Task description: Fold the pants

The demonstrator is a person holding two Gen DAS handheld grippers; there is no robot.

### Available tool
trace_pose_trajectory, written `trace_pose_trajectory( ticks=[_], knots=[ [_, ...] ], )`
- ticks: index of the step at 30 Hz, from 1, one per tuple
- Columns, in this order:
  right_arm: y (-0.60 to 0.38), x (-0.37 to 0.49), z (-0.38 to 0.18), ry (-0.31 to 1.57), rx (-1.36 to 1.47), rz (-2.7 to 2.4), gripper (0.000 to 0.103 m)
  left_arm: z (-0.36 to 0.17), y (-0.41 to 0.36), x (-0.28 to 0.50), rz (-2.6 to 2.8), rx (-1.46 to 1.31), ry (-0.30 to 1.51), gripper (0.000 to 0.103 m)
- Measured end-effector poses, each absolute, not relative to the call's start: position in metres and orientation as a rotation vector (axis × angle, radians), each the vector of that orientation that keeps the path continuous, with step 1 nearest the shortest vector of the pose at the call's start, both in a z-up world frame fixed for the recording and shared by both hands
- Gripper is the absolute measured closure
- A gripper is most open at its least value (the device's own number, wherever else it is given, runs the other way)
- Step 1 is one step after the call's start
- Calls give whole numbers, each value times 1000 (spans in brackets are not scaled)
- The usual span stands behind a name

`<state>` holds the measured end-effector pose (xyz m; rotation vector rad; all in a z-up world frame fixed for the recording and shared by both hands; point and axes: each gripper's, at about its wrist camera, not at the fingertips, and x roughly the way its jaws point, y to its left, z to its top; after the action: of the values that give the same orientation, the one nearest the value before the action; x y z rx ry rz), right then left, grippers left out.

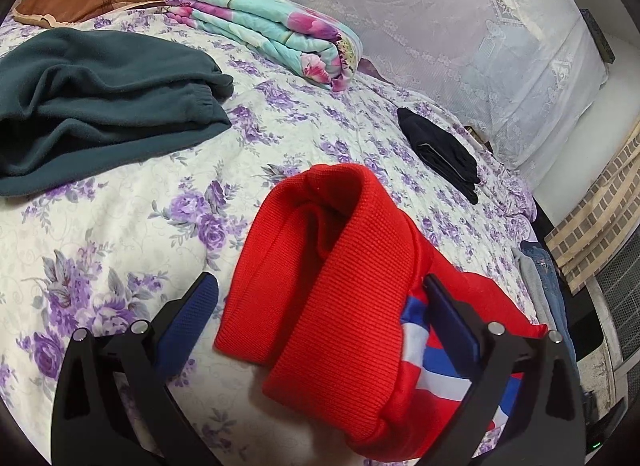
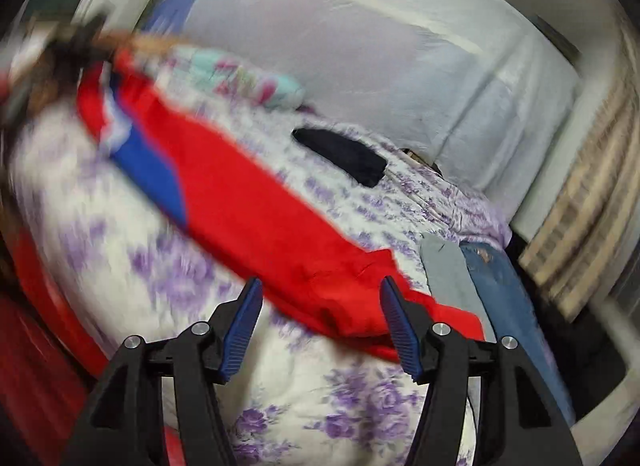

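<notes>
Between the left tongs [image 1: 320,298], whose blue-padded jaws stand wide apart, rises a bunched red waistband, the top of the red pants [image 1: 340,306]. The ribbed band stands up in a loose hump between the jaws, with the right pad touching or just beside the blue and white side stripe; nothing is clamped. The right tongs [image 2: 320,306] are also spread apart, hovering at the far end of the pants, where a red leg crosses between the pads without being pinched. This view is smeared with motion blur. The pants stretch diagonally across the bed [image 1: 120,234], covered in a purple floral sheet. Farther out lie a crumpled dark green garment [image 1: 100,105], a folded floral quilt [image 1: 272,33], a small folded black item [image 1: 440,149], and grey and blue jeans [image 2: 500,286] at the bed's edge. Risk, as a judgement: with neither pair gripping, the humped waistband could slump or twist, spoiling an even fold, and a hasty closing might catch the sheet too.
</notes>
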<state>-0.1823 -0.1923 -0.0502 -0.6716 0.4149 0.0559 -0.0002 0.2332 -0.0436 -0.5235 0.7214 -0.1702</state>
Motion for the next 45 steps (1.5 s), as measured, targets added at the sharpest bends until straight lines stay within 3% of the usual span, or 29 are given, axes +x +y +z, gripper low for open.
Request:
trace_pose_trajectory(
  ticks=[3,11,13,15,18,23,26,28,35,37,38,39,41,43,45],
  knots=[
    [-199,-173,-56,436,-700,7,50,-44,233,-1,-171,-524,721,5],
    [-220,-177,-47,422,-734,6,51,-42,233,-1,-171,-530,718,5],
    [-217,-170,-54,417,-789,7,58,-42,234,-1,-172,-530,717,5],
    [-214,-160,-56,441,-795,19,89,-43,234,-2,-172,-530,718,5],
    [-222,-147,-41,442,-684,38,96,-42,234,-1,-172,-530,718,5],
    [-328,-115,14,506,-28,22,96,-43,234,-2,-173,-531,717,5],
    [-420,-95,-4,626,297,-117,96,-43,234,-1,-175,-533,716,5],
    [-448,-104,-16,644,479,-80,89,-43,234,-1,-173,-533,717,5],
    [-371,-132,13,504,138,-37,84,-43,233,-2,-166,-528,720,5],
    [-338,-127,15,495,37,26,78,-43,234,-2,-166,-529,720,5],
    [-319,-121,15,495,-39,59,67,-43,234,-1,-167,-530,720,5],
    [-306,-116,12,503,-92,78,58,-43,234,-1,-167,-530,720,5],
    [-290,-93,-3,612,-168,80,53,-43,234,-1,-167,-528,721,5],
    [-299,-72,-33,781,-136,85,54,-43,234,-2,-169,-529,720,5],
    [-311,-78,-41,768,-79,118,54,-42,235,-3,-162,-536,718,5]
  ],
)
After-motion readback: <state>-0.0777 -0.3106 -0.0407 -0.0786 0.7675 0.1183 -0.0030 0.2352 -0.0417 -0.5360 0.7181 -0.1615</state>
